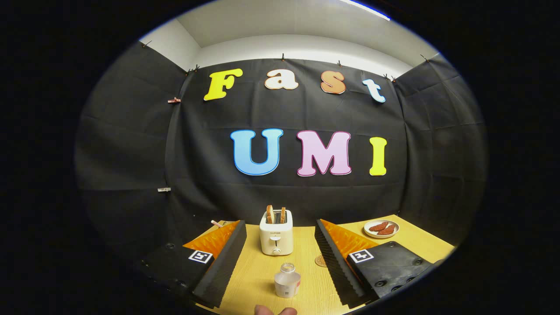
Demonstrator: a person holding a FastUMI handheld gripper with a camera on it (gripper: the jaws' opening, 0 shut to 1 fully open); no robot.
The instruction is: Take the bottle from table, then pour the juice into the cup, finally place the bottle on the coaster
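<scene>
Waiting: hand-held gripper (pixel 280 267) is wide open, ready to take the bottle.
Bottle: small, clear, open-topped bottle (pixel 287 280) stands upright on the tabletop (pixel 249 280), between the fingers, touching neither.
Coaster: round coaster (pixel 321 261) lies just beyond the bottle, by one finger.
Toaster: white toaster (pixel 276 236) with bread stands farther back.
Plate: plate (pixel 381 228) sits well off to the side.
Cup: I cannot see one.

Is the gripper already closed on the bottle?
No, the gripper is open, its fingers wide apart, and the bottle stands untouched between them.
</scene>
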